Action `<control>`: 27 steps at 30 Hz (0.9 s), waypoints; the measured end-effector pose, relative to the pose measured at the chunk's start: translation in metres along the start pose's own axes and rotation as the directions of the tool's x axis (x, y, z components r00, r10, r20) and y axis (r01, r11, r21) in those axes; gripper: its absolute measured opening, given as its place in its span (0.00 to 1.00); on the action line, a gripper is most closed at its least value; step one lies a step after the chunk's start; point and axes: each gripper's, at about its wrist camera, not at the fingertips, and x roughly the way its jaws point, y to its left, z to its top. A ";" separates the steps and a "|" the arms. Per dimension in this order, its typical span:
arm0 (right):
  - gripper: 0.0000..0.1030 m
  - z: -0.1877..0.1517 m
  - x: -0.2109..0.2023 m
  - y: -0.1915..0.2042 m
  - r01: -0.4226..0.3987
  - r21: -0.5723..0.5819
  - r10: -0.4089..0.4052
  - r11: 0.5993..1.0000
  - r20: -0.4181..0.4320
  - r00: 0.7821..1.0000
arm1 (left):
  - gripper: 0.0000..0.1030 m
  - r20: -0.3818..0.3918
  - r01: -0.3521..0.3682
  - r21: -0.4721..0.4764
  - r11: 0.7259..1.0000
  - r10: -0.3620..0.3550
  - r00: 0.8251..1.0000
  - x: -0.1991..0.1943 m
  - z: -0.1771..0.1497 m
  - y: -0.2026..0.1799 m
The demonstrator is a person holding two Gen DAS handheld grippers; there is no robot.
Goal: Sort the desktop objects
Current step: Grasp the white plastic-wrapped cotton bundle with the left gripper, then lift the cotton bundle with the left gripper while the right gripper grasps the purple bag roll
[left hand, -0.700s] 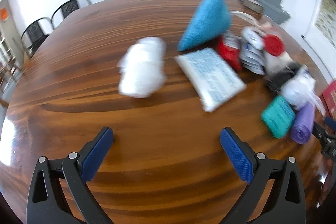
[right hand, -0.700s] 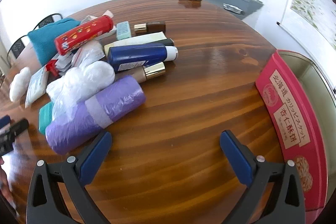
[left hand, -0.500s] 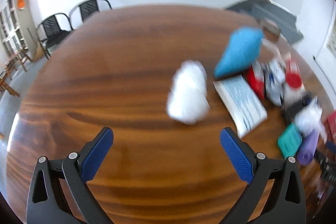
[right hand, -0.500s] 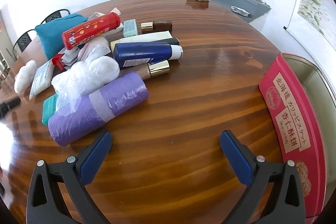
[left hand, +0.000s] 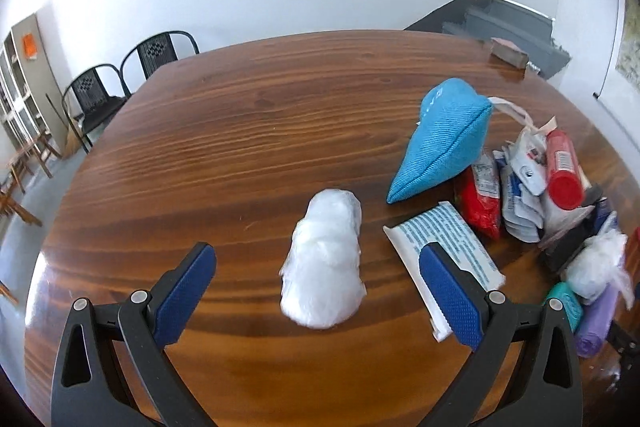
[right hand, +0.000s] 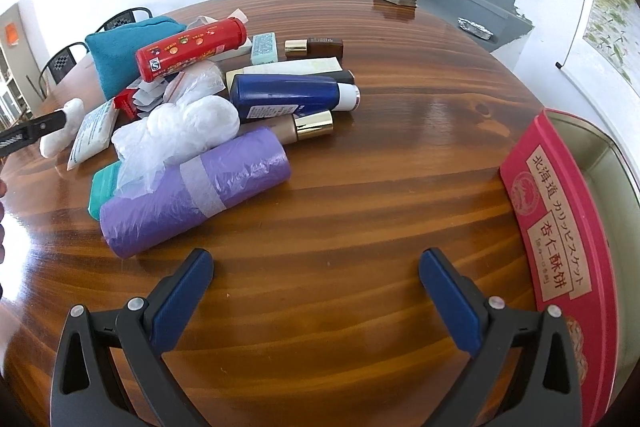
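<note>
Both the left gripper [left hand: 318,289] and right gripper [right hand: 316,287] gape, holding nothing; the red tin [right hand: 560,227] beside the right one shows a bare interior.

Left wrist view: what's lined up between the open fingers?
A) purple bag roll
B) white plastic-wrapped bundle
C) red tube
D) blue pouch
B: the white plastic-wrapped bundle lies on the table ahead of the open left gripper, centred between its fingers, with neither pad touching it.

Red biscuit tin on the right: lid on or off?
Off. The red tin shows a bare pale interior past its printed red wall; nothing visible inside, though its far part is cut off.
</note>
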 end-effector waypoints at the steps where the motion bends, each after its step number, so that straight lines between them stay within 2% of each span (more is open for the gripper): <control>1: 1.00 0.000 0.000 0.000 0.000 0.000 0.000 1.000 0.000 1.000 | 1.00 -0.004 -0.004 0.001 1.000 0.004 1.000 0.002 0.001 -0.005; 6: 1.00 0.000 0.000 0.000 0.000 0.000 0.000 1.000 0.000 1.000 | 0.99 -0.032 -0.004 -0.011 1.000 0.003 0.999 0.010 0.002 -0.004; 8: 1.00 0.000 0.000 0.000 0.000 -0.001 0.000 1.000 0.000 1.000 | 0.89 -0.045 0.013 -0.020 1.000 -0.013 0.999 0.015 0.002 -0.004; 10: 1.00 -0.001 -0.001 0.000 0.000 -0.002 0.000 1.000 0.001 1.000 | 0.66 -0.069 0.030 -0.037 0.999 -0.033 0.997 0.020 0.000 -0.002; 11: 1.00 -0.002 -0.001 0.000 0.001 -0.003 -0.001 1.000 0.001 1.000 | 0.60 -0.077 0.040 -0.043 0.998 -0.044 0.996 0.023 -0.001 -0.001; 12: 1.00 -0.002 -0.001 0.000 0.001 -0.003 -0.001 1.000 0.001 1.000 | 0.48 -0.087 0.051 -0.048 0.998 -0.055 0.995 0.025 -0.002 0.000; 14: 1.00 -0.002 -0.001 0.000 0.001 -0.002 -0.001 1.000 0.002 1.000 | 0.39 -0.077 0.071 -0.062 0.996 -0.075 0.994 0.023 -0.003 0.001; 19: 1.00 -0.003 -0.003 0.000 -0.002 0.006 0.002 1.000 0.003 1.000 | 0.37 -0.055 0.109 -0.068 0.992 -0.113 0.992 0.016 -0.004 -0.003; 23: 1.00 -0.007 -0.012 -0.007 -0.119 0.056 0.116 0.991 0.052 0.992 | 0.37 -0.017 0.128 -0.046 0.991 -0.129 0.991 0.003 0.000 -0.008; 27: 1.00 -0.010 -0.018 -0.007 -0.261 0.118 0.253 0.958 0.083 0.964 | 0.37 -0.004 0.146 -0.041 0.988 -0.146 0.989 -0.004 0.004 -0.012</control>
